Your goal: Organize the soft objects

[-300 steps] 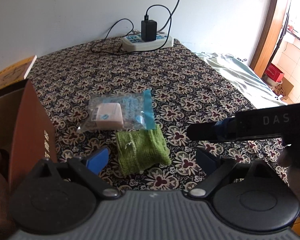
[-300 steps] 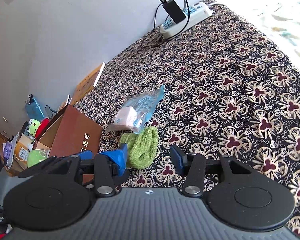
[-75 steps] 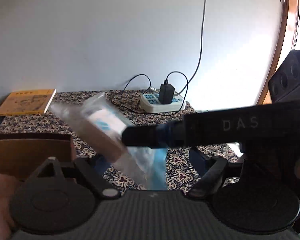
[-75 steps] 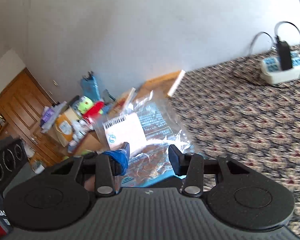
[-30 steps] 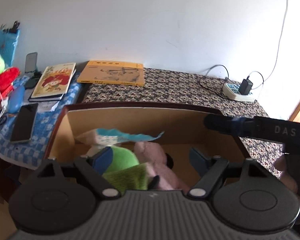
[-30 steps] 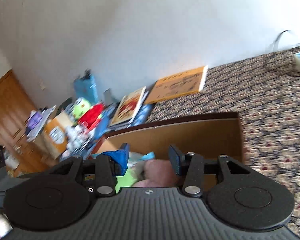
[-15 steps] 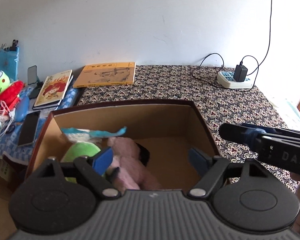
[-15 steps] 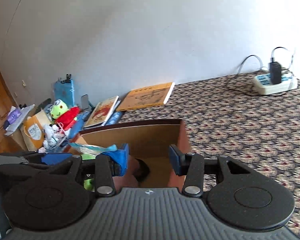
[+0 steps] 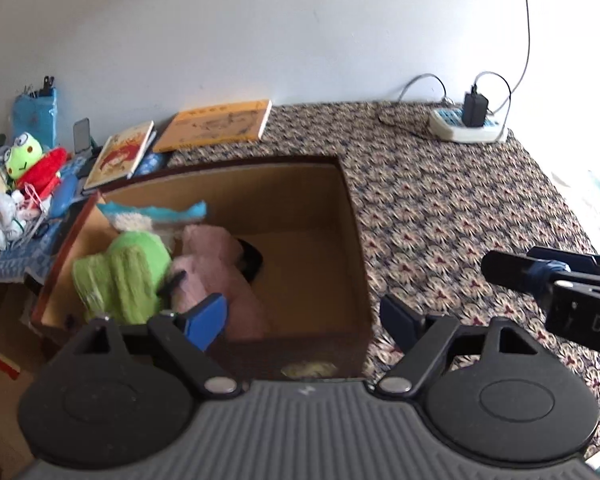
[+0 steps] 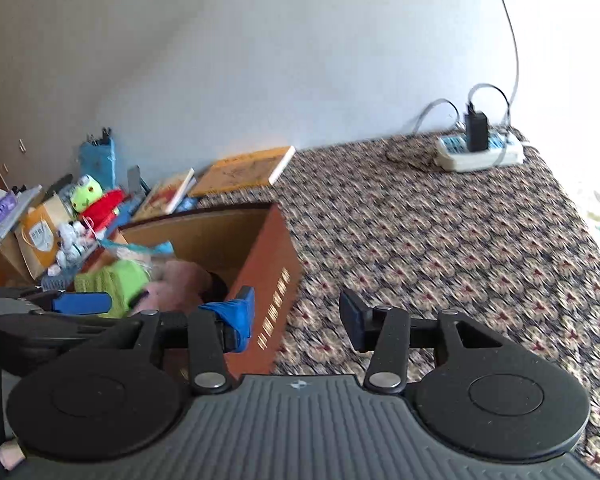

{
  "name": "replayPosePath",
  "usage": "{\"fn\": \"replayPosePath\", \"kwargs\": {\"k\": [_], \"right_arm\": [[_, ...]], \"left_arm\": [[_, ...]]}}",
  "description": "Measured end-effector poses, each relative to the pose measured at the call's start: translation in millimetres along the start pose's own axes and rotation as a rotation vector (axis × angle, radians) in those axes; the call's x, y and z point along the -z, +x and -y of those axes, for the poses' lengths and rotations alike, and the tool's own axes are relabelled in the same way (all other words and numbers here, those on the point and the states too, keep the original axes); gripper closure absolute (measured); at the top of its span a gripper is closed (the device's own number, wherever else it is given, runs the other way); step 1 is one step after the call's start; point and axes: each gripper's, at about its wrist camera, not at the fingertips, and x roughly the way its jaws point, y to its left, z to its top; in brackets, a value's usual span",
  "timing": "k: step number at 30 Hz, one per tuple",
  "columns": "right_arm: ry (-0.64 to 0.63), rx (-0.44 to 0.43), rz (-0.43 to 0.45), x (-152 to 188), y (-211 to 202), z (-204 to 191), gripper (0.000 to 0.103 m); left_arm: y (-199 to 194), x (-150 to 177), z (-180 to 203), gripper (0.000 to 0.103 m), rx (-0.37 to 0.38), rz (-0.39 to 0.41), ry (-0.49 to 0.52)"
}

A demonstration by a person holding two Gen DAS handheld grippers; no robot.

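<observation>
A brown cardboard box (image 9: 352, 216) stands open on the patterned bedspread (image 9: 460, 208). Inside it lie a green knitted cloth (image 9: 116, 276), a pink plush (image 9: 216, 256) and a clear bag with a blue edge (image 9: 156, 212). My left gripper (image 9: 304, 320) hangs open over the box's near wall with nothing between its fingers. In the right wrist view the box (image 10: 272, 280) sits at lower left, with the green cloth (image 10: 112, 280) and pink plush (image 10: 176, 280) showing. My right gripper (image 10: 296, 316) is beside the box's right wall, its jaws opening and empty.
A white power strip (image 9: 468, 128) with a black charger and cables lies at the bedspread's far end by the wall. Books (image 9: 216, 124) lie behind the box. A frog plush (image 9: 28, 156) and small clutter crowd the far left.
Both views have swung right, away from the box's inside. The box now sits lower and further left. The bag the right gripper carried earlier lies in the box.
</observation>
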Motion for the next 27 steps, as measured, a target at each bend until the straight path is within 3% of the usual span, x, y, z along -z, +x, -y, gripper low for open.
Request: {"fn": "replayPosePath", "kwargs": {"k": [7,20,27], "right_arm": [[-0.002,0.02,-0.048,14.3,-11.1,20.0,0.071],[0.04,0.143,-0.099,26.6,-27.7,61.6,0.071],[0.113,0.191,-0.079,31.3,-41.3,81.2,0.071]], "left_arm": [[2.6,15.5,27.5,0.021,-0.017,-0.053,0.006],[17.5,17.1,81.2,0.021,0.068,-0.135,0.095],[15.7,13.9,102.3,0.021,0.095,-0.113,0.131]]}}
